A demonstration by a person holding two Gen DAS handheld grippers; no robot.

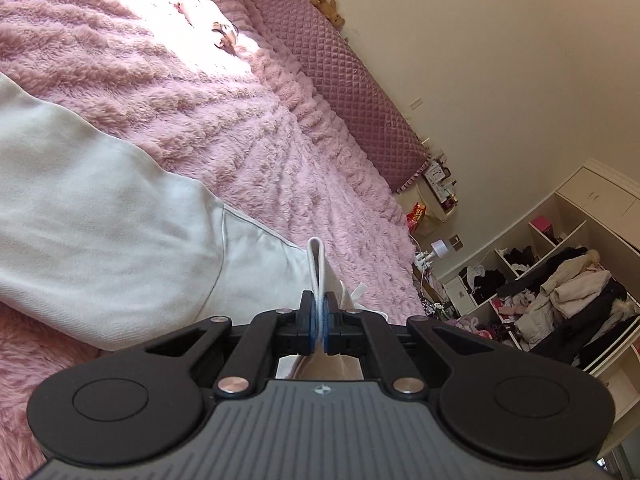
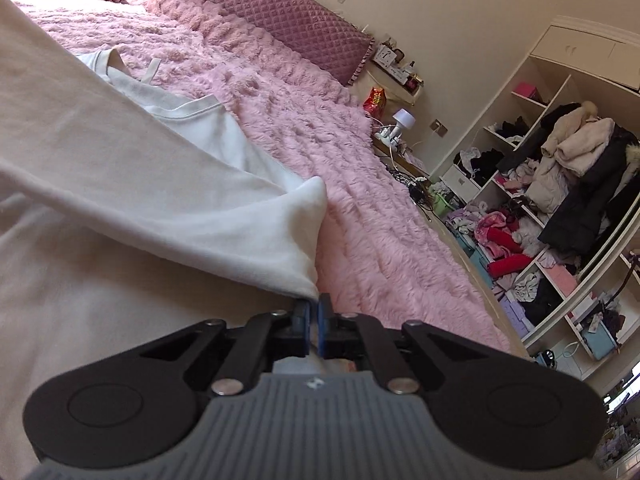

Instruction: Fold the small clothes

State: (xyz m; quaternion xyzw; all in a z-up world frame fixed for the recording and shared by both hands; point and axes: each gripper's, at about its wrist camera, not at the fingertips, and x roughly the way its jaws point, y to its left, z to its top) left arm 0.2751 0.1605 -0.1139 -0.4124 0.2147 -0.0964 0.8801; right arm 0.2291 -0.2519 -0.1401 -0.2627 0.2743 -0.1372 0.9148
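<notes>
White garment [image 1: 100,216] lies on the pink fleece blanket [image 1: 248,152], its length stretching leftward from both tools: left gripper [image 1: 319,316] pinches its folded edge, right gripper [image 2: 313,320] pinches a lifted corner.

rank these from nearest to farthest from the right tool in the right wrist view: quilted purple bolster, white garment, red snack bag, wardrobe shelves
1. white garment, pinched in the right tool, spreading left.
2. red snack bag, beyond the bed's far edge, right of centre.
3. quilted purple bolster, along the bed's far end, top centre.
The wardrobe shelves stand off right; too close to call against the bag.
</notes>
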